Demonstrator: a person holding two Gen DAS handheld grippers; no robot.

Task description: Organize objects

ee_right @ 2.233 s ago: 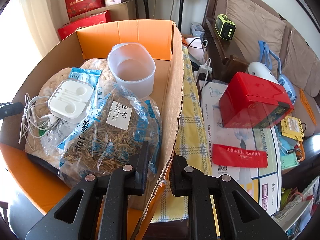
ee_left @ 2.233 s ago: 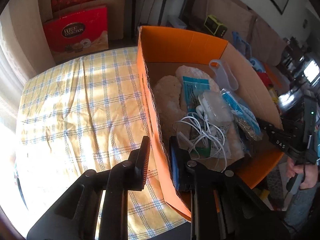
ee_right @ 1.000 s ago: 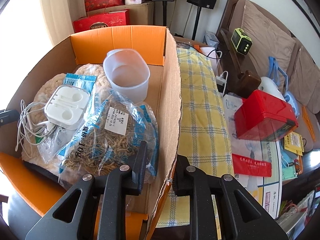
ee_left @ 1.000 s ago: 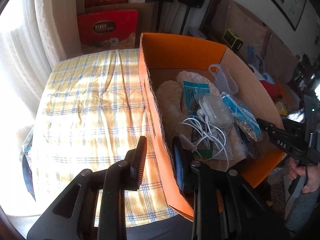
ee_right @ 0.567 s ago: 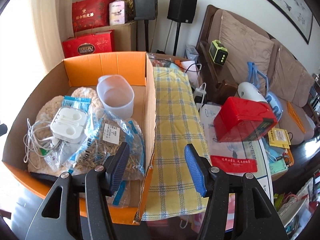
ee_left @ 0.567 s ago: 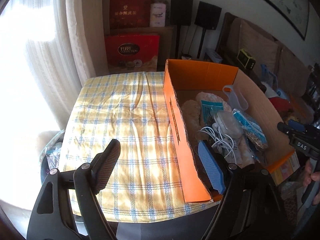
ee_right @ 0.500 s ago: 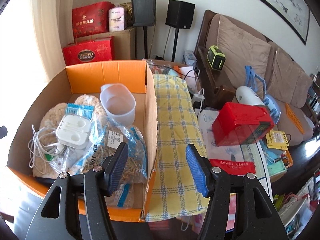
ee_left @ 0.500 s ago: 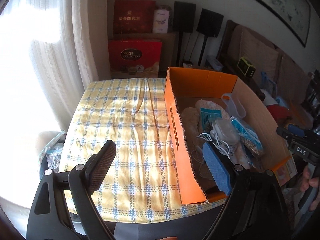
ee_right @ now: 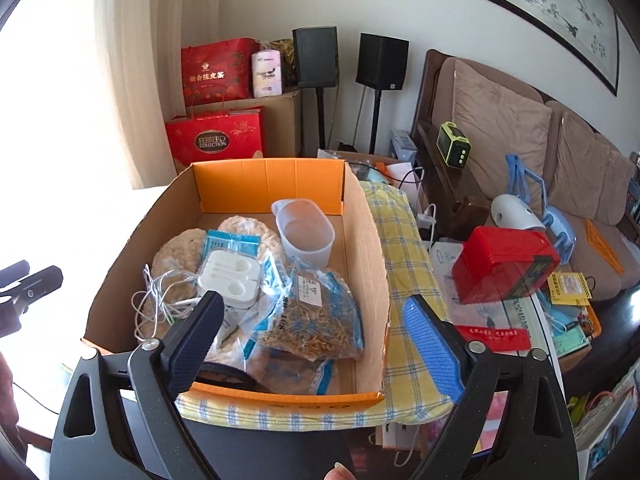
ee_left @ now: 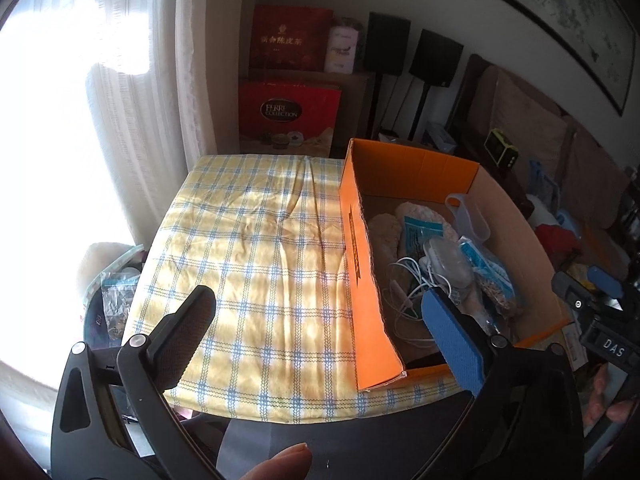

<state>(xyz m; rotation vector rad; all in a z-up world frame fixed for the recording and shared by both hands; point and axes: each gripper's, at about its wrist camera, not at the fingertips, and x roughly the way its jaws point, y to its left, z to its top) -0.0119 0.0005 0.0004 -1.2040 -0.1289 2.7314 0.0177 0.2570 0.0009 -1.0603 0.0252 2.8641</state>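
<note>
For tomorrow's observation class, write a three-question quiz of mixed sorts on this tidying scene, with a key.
1. True or false: the left tool is clamped on the orange box.
2. Which item stands upright at the back of the box?
A. clear plastic cup
B. white earphone case
C. bag of dried herbs
3. Fill in: the box rests on a yellow checked ____.

Key
1. False: both tools stand open and empty; the right tool too.
2. A
3. Cloth
</note>
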